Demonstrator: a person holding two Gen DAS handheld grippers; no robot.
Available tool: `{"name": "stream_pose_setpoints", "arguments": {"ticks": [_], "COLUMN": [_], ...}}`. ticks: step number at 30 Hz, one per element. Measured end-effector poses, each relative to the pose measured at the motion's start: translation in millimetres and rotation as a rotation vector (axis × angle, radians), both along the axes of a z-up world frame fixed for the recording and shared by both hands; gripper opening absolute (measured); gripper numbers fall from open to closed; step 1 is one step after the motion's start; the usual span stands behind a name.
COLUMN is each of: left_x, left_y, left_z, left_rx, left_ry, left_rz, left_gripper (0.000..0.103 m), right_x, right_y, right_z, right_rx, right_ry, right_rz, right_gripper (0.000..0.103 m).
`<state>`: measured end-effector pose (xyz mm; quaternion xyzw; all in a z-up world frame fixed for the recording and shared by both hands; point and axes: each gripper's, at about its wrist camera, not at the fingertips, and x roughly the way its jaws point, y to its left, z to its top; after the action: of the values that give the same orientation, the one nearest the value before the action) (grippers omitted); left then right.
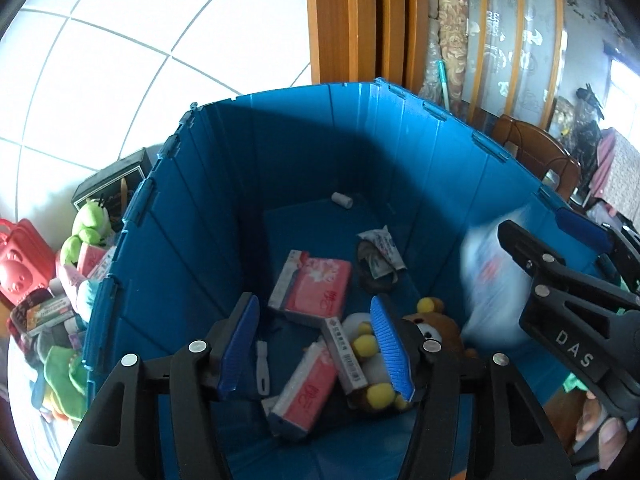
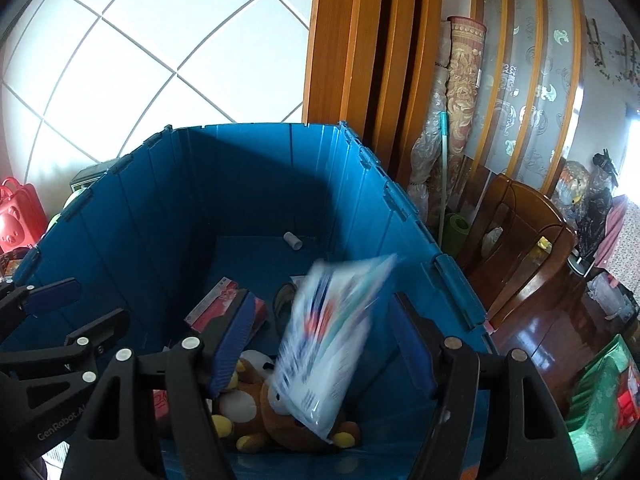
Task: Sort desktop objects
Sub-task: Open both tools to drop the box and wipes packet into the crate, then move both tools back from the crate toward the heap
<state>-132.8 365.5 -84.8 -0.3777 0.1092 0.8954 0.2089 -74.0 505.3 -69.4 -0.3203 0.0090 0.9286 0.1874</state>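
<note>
A tall blue crate (image 1: 192, 216) (image 2: 132, 216) stands before me. Inside lie pink tissue packs (image 1: 316, 284), a boxed item (image 1: 346, 356), a brown bear plush (image 1: 434, 326) (image 2: 280, 416), a small white bottle (image 1: 342, 199) (image 2: 293, 240) and a crumpled packet (image 1: 380, 254). A white printed bag (image 2: 332, 340), motion-blurred, is in mid-air between the fingers of my open right gripper (image 2: 320, 344), touching neither; it also shows blurred in the left wrist view (image 1: 490, 280). My left gripper (image 1: 316, 346) is open and empty over the crate.
Left of the crate lie a green frog plush (image 1: 90, 224), a red pig case (image 1: 22, 266) and boxes. Wooden door frames (image 2: 360, 48), a rolled mat (image 2: 464, 88) and a wooden chair (image 2: 520, 236) stand behind and right.
</note>
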Motion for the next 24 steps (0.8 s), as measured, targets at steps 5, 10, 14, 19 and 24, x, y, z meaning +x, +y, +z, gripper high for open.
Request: {"name": "stream_pose_setpoints", "arguments": {"ticks": [5, 10, 14, 19, 24], "left_x": [5.6, 15.5, 18.6, 16.8, 13.5], "left_y": [-11.2, -31.0, -53.4, -92.6, -136.5], "left_z": [7.4, 19.9, 28.2, 37.9, 42.0], "left_rx": [0.013, 0.033, 0.044, 0.066, 0.074], "left_ry": [0.022, 0.066, 0.091, 0.118, 0.138], "left_rz": [0.004, 0.026, 0.063, 0.143, 0.228], "left_gripper": [0.058, 0.061, 0.061, 0.061, 0.061], "right_x": [8.3, 15.0, 14.8, 5.3, -10.8], "right_y": [-7.2, -21.0, -39.0, -73.0, -114.9], "right_z": [8.6, 18.6, 26.8, 34.5, 38.1], "right_rx": [0.003, 0.007, 0.001, 0.009, 0.015], "right_ry": [0.020, 0.043, 0.061, 0.072, 0.072], "right_rz": [0.002, 0.017, 0.042, 0.107, 0.189], "right_gripper": [0.077, 0.077, 0.077, 0.077, 0.077]}}
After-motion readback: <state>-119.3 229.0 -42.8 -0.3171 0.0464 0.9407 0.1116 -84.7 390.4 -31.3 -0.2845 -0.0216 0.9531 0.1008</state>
